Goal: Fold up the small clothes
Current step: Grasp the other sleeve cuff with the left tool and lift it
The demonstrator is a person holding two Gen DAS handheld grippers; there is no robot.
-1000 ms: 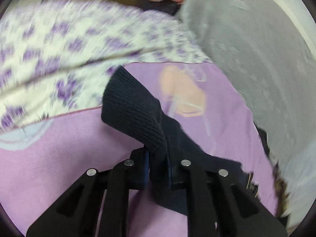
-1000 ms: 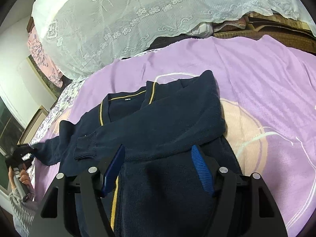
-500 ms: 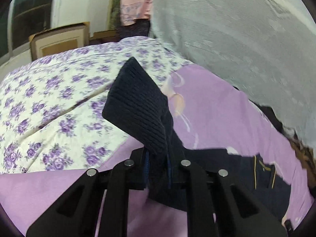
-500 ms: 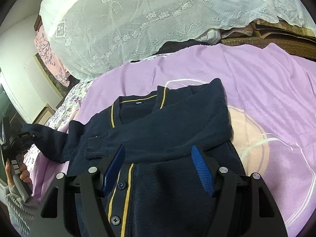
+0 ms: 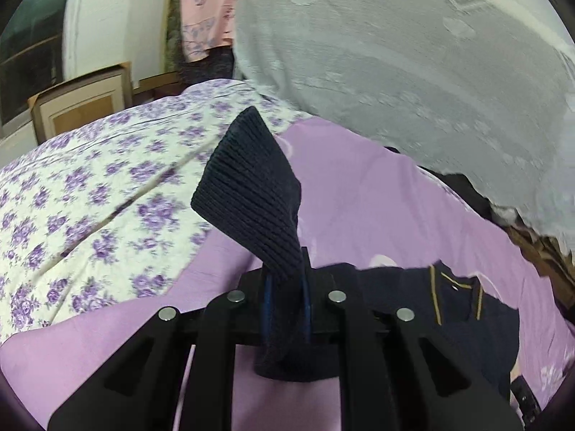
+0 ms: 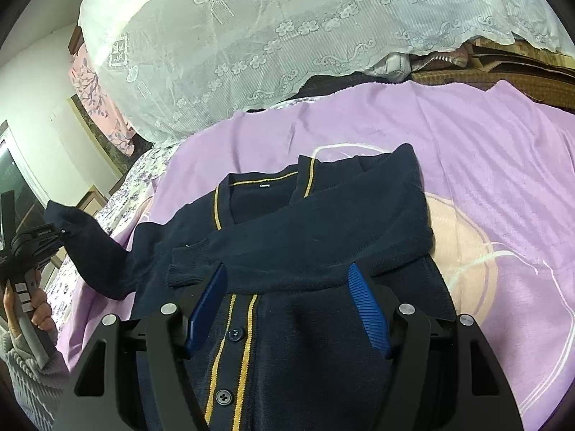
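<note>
A dark blue cardigan point(image 6: 309, 251) lies flat on a purple blanket point(image 6: 485, 165) on the bed. Its collar points to 12 o'clock in the right wrist view and its buttons run down to 6 o'clock. One sleeve is already laid across the chest, from about 3 o'clock over to 9 o'clock.

The other sleeve point(image 6: 97, 251) sticks out to 9 o'clock and lifts off the bed. The left tongs point(image 5: 285, 305) are squeezed tight on it just behind the cuff point(image 5: 248, 194). In the left wrist view the ribbed cuff stands up toward 12 o'clock, and the body of the cardigan point(image 5: 467, 309) sits off at 4 o'clock. So the left hand point(image 6: 36, 309) is the one that has this sleeve, and the chest it should land on lies to its right.

The right tongs point(image 6: 287, 305) are wide open and hold nothing. They hang over the button strip, low on the front of the cardigan.

I think the next move is to carry the raised sleeve from 9 o'clock toward 3 o'clock, so it lies across the chest next to the first sleeve.
</note>
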